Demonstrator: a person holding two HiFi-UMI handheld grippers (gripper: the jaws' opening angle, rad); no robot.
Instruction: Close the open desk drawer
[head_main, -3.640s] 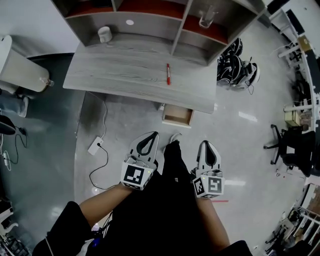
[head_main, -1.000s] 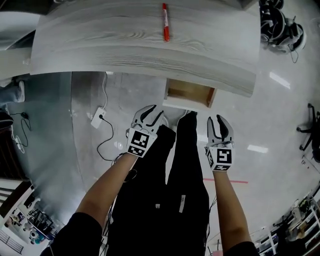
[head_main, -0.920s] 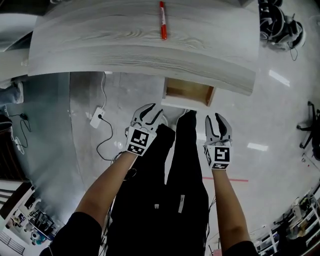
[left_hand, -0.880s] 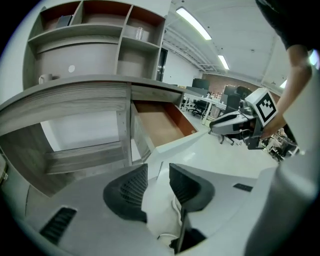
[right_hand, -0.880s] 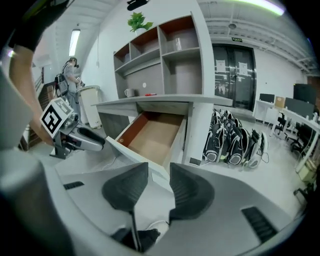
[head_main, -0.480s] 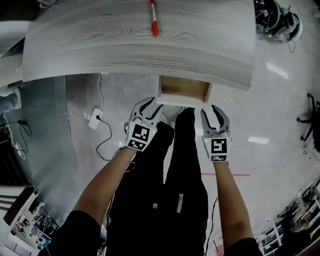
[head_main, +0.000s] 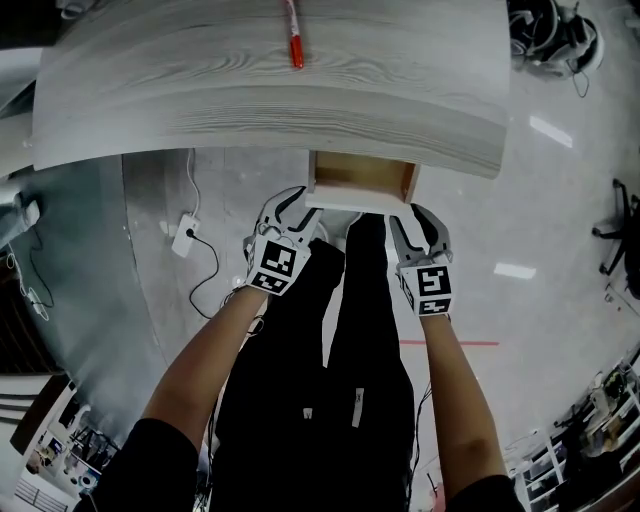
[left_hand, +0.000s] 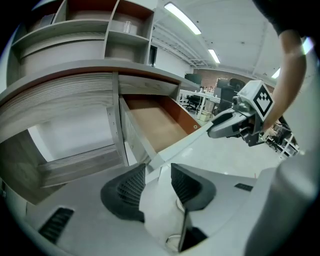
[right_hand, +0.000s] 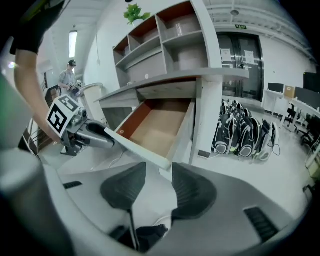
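The wooden drawer (head_main: 362, 178) stands pulled out from under the grey desk (head_main: 270, 100), its white front panel (head_main: 355, 203) facing me. My left gripper (head_main: 291, 204) is at the panel's left corner and my right gripper (head_main: 419, 220) at its right corner. Both sets of jaws have just been opening and stand open. In the left gripper view the panel's corner (left_hand: 155, 159) sits at the gap between the fingertips of the left gripper (left_hand: 158, 172), not pressed. The right gripper view shows the panel's other corner (right_hand: 162, 162) just ahead of the right gripper (right_hand: 159, 176). The drawer (right_hand: 157, 124) looks empty.
A red pen (head_main: 292, 40) lies on the desk top. A white power strip (head_main: 184, 233) with a cable lies on the floor at left. Dark bags (right_hand: 245, 134) stand right of the desk leg. The person's black-trousered legs (head_main: 340, 330) are between the arms.
Both grippers have moved forward to the drawer's front panel, one at each corner. Their jaws stand wider apart than a second ago.
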